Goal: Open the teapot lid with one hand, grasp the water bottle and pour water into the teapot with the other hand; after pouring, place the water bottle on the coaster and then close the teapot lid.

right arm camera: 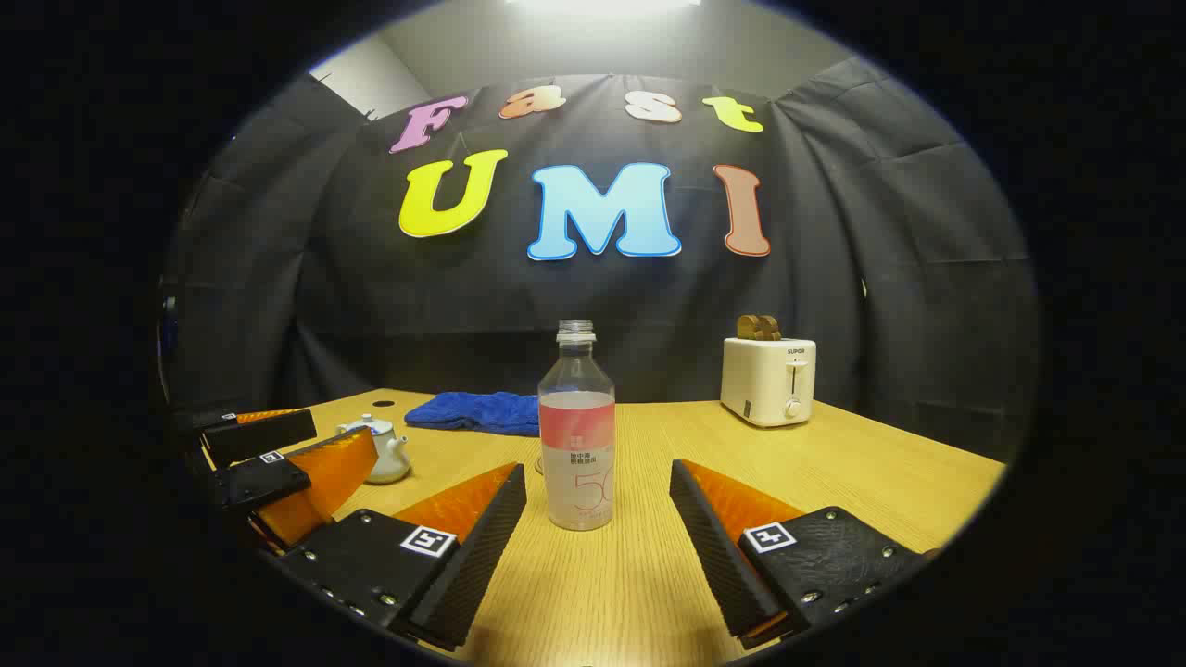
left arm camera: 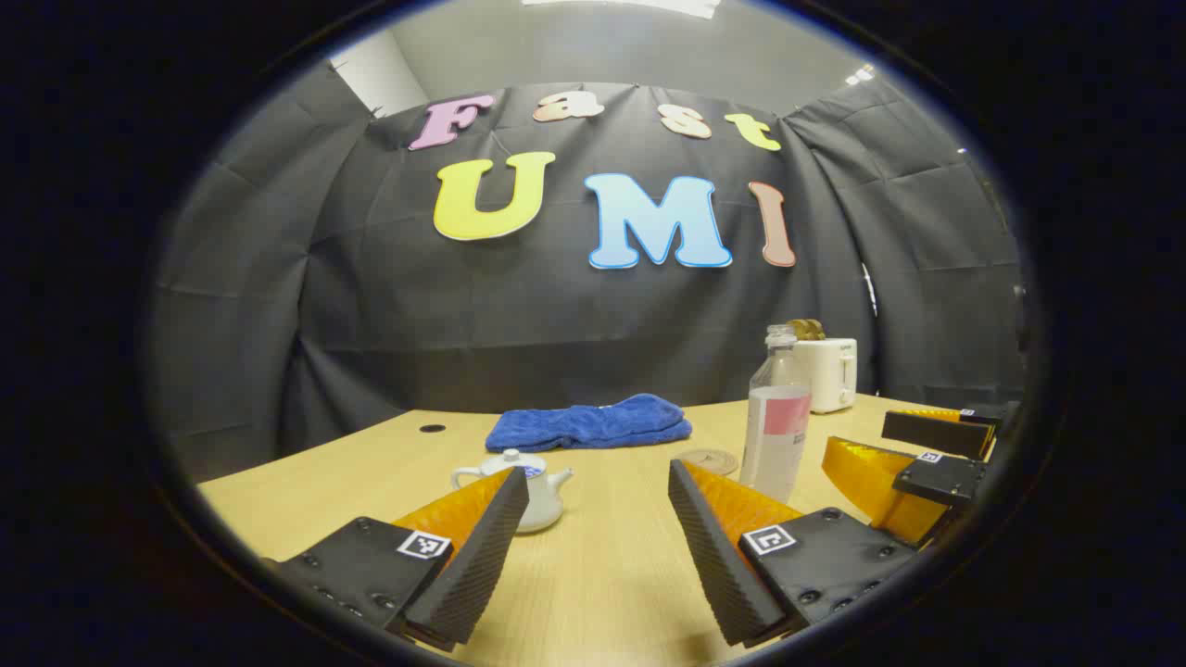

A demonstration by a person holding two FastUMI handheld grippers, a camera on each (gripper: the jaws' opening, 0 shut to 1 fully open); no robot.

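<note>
Teapot (left arm camera: 519, 486) sits on the wooden table (left arm camera: 602, 574) with its lid (left arm camera: 511, 459) on, just beyond the left gripper's (left arm camera: 598, 486) left finger in the left gripper view; that finger's tip overlaps the pot's body. The left gripper's 2 fingers stand wide apart with nothing between them, above the tabletop. Right of the gap stands the water bottle (left arm camera: 776, 417), upright and uncapped, with the round coaster (left arm camera: 709, 460) flat on the table just to its left. Farther back lies a folded blue towel (left arm camera: 593, 424), and at far right a white toaster (left arm camera: 827, 372).

In the right gripper view the right gripper (right arm camera: 598, 480) is likewise spread open and empty, and the water bottle (right arm camera: 576, 431) stands centred just beyond its fingertips, apart from both. The teapot (right arm camera: 380, 454) shows at left, near the left gripper (right arm camera: 306, 445), with the towel (right arm camera: 477, 412) behind and the toaster (right arm camera: 769, 380) at far right.
</note>
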